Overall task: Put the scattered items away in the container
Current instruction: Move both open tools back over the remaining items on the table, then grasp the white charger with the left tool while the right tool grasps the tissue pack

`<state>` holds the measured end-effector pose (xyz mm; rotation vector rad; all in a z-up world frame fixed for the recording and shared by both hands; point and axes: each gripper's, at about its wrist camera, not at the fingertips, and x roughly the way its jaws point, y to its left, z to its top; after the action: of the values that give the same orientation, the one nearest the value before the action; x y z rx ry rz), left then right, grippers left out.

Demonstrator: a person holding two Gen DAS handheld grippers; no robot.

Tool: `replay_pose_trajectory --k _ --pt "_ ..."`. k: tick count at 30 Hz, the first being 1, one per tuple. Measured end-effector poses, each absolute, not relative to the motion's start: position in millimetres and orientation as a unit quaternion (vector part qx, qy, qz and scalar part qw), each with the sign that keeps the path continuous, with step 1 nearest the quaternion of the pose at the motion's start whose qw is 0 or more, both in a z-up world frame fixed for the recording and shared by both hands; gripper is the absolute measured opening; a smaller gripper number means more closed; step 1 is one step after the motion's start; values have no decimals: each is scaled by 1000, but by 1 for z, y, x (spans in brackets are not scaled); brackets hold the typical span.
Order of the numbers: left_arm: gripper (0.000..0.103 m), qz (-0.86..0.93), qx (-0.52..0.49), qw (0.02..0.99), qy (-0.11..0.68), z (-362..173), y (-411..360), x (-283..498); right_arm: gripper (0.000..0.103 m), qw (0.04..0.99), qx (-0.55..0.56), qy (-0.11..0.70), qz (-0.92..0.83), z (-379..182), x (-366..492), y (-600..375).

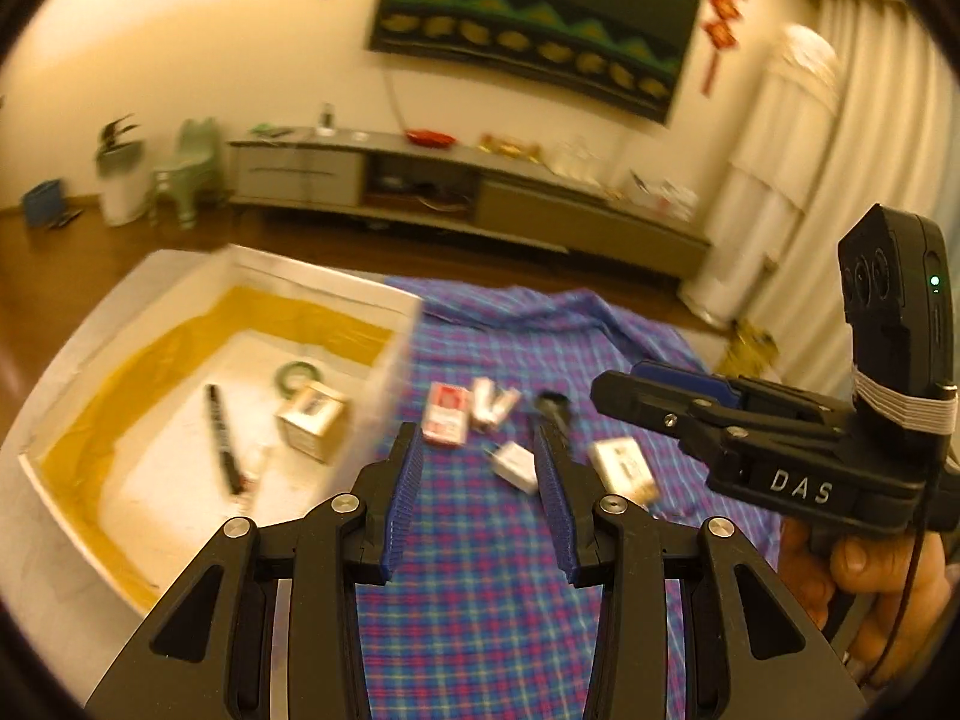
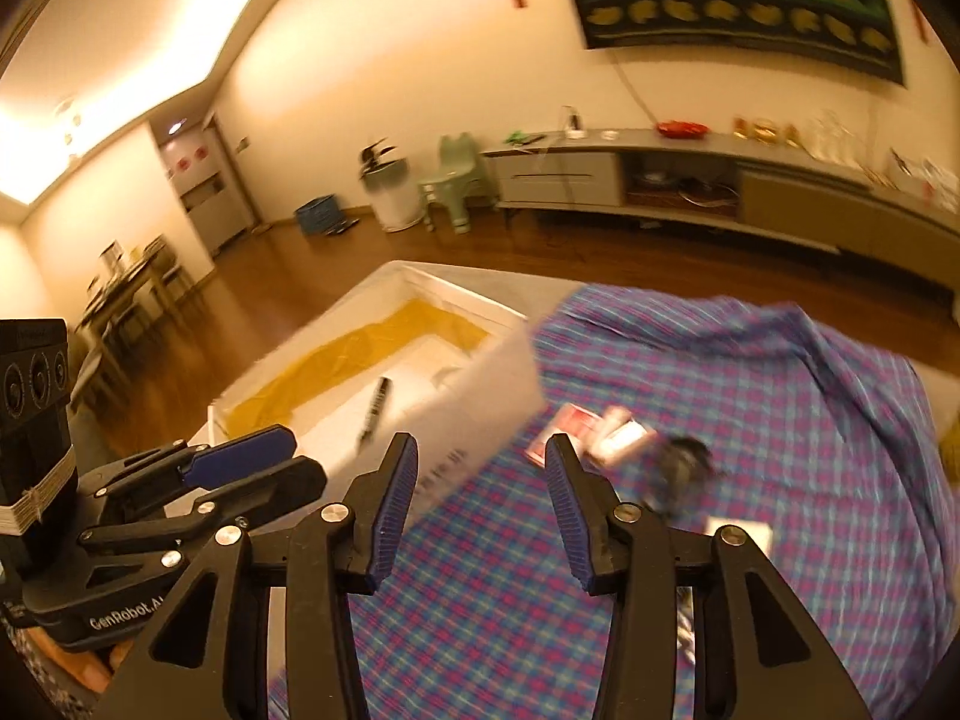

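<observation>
A white foam box (image 1: 390, 360) with a yellow lining sits left of a blue-purple plaid cloth (image 1: 480, 612). Inside it lie a black pen (image 1: 223, 441), a green tape roll (image 1: 295, 373) and a small carton (image 1: 313, 420). On the cloth lie a red-white pack (image 1: 445, 414), a white pack (image 1: 492, 403), a black clip (image 1: 555, 405), a white plug (image 1: 516, 467) and a white box (image 1: 624, 468). My left gripper (image 1: 480, 450) is open and empty above the cloth. My right gripper (image 2: 480, 456) is open and empty; it also shows in the left wrist view (image 1: 636, 384).
A long TV cabinet (image 1: 468, 192) runs along the far wall, with a green stool (image 1: 186, 180) and a white bin (image 1: 123, 180) to its left. Wooden floor surrounds the table. A dining table (image 2: 126, 288) stands far left in the right wrist view.
</observation>
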<state>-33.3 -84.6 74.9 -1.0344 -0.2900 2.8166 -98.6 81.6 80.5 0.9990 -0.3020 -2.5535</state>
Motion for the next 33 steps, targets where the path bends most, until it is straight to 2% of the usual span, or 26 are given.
replay_pose_trajectory --k 2,9,11,17,22,30,31,33 --pt "45 927 -357 74 -87 67 -70 -37 52 171 363 -123 -908 66 -91 105" --pt "49 901 -418 93 -72 21 -27 -68 55 107 416 -135 -893 2 -87 163" --pt "50 892 -437 90 -70 4 -18 -82 63 93 430 -133 -888 -14 -93 173" --pt "52 858 -495 49 -129 -46 -18 -129 76 66 455 -86 -884 -42 -128 172" --pt "56 840 -503 38 -198 -66 -28 -156 76 58 474 -38 -878 -64 -145 164" --pt "63 842 -504 32 -190 -85 -27 -175 75 46 486 -1 -873 -89 -152 161" --pt "64 844 -503 32 -183 -85 -25 -178 73 45 483 4 -874 -88 -151 159" --pt "64 847 -501 34 -175 -86 -23 -181 56 45 479 4 -877 -86 -149 157"
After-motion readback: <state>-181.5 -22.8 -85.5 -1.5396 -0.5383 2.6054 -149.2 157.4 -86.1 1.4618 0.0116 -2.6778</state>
